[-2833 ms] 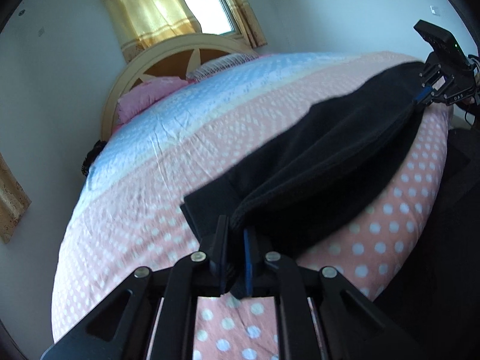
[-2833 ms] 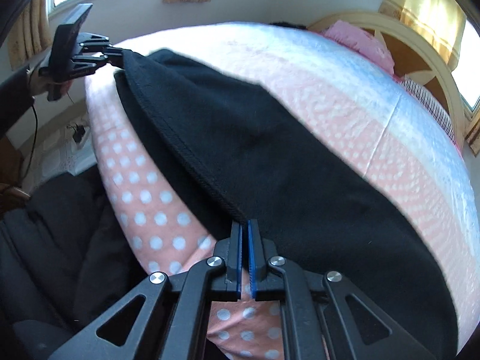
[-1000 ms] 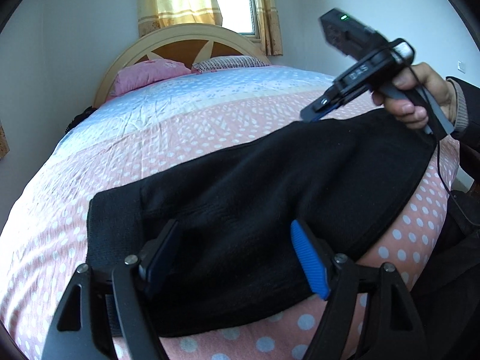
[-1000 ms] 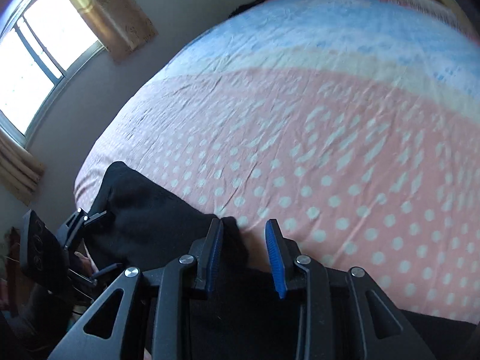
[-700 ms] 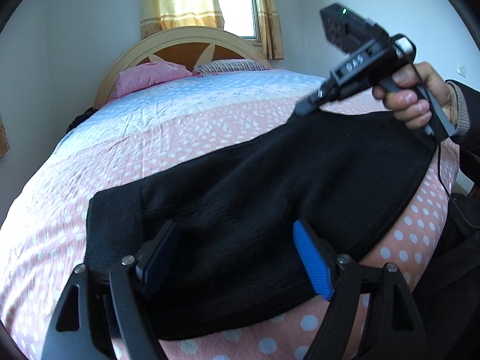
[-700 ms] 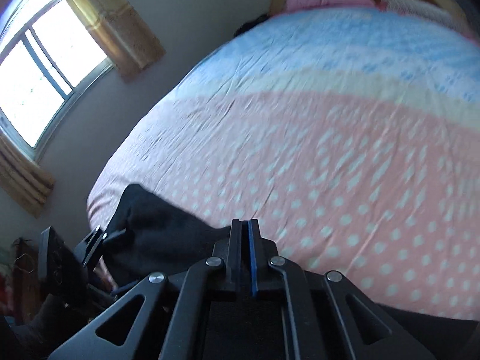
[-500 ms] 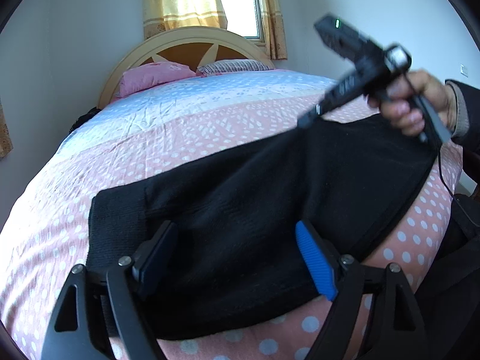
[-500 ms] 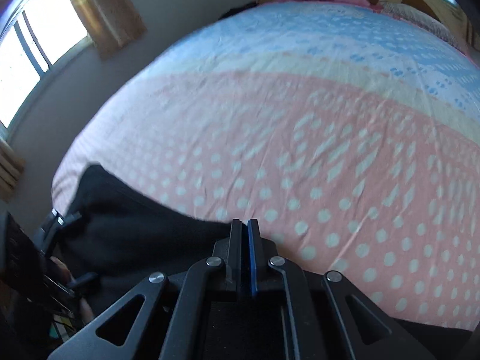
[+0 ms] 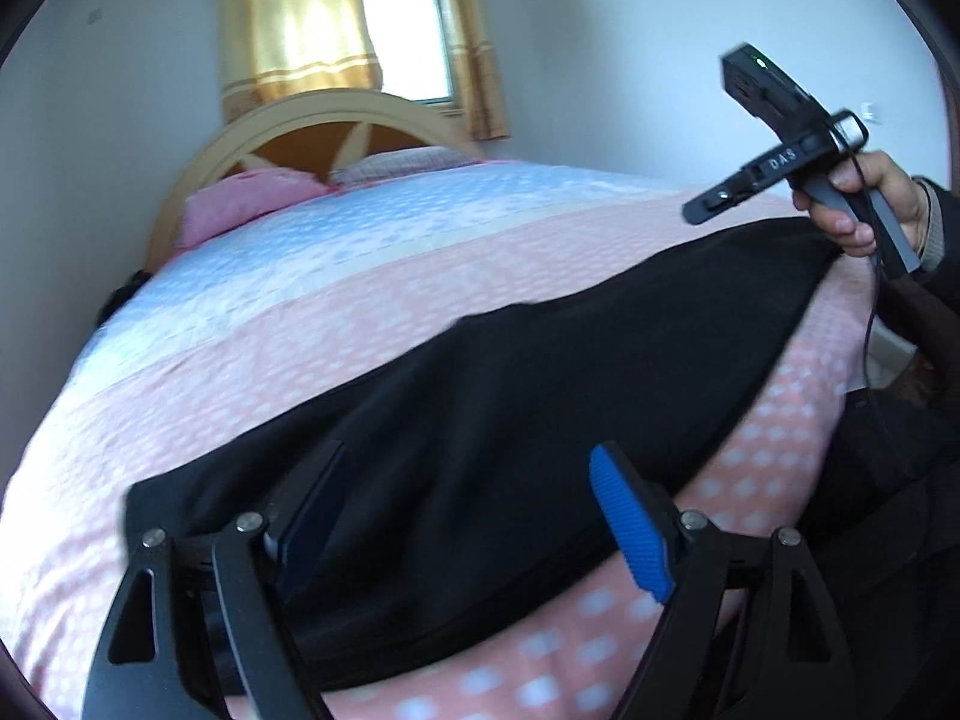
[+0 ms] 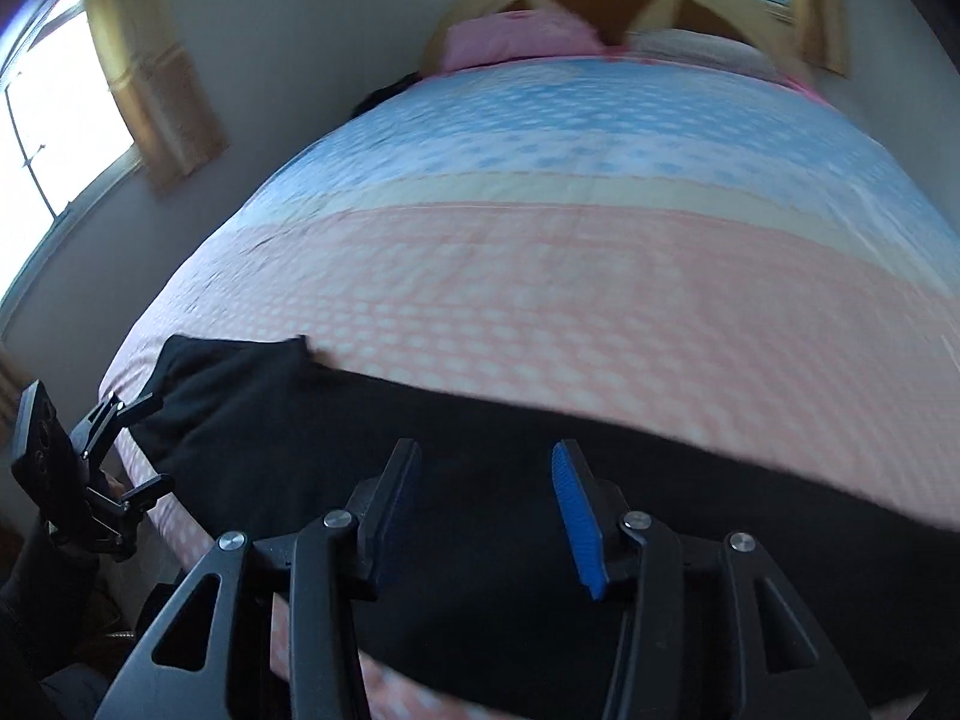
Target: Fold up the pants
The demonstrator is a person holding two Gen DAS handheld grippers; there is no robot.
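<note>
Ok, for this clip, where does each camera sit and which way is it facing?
Left wrist: on the left tool, open, low over the black pants, facing the headboard; the right hand holding the right tool shows upper right.
Right wrist: on the right tool, open above the pants, facing up the bed toward the pink pillow; the left tool appears at lower left.
Shared: pants, bed, headboard, pink pillow, each other's tool.

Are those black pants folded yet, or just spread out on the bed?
Folded once lengthwise, it seems: the pants lie as one long flat band across the bed. No crosswise fold yet. Both grippers are open, holding nothing.
</note>
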